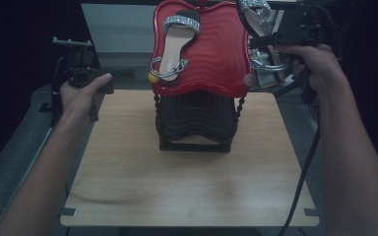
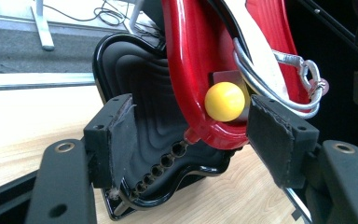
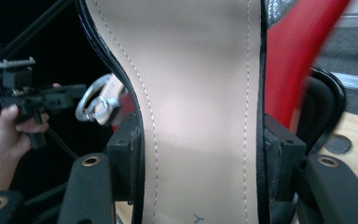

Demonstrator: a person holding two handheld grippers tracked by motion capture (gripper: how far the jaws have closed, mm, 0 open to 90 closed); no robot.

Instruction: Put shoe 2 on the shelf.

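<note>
The sandal (image 3: 196,112) is cropped at top and bottom, its toe strap hidden; the right gripper (image 3: 200,163) pinches its sole from both sides. The left gripper (image 2: 191,135) stands spread, touching nothing, red tray (image 2: 191,70) just ahead.

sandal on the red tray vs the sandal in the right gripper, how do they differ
The sandal on the red tray lies flat and free on the red tray; the sandal in the right gripper is lifted beside the tray, clamped across its sole by the right gripper. Both share a beige insole, black edge and glittery silver strap.
</note>
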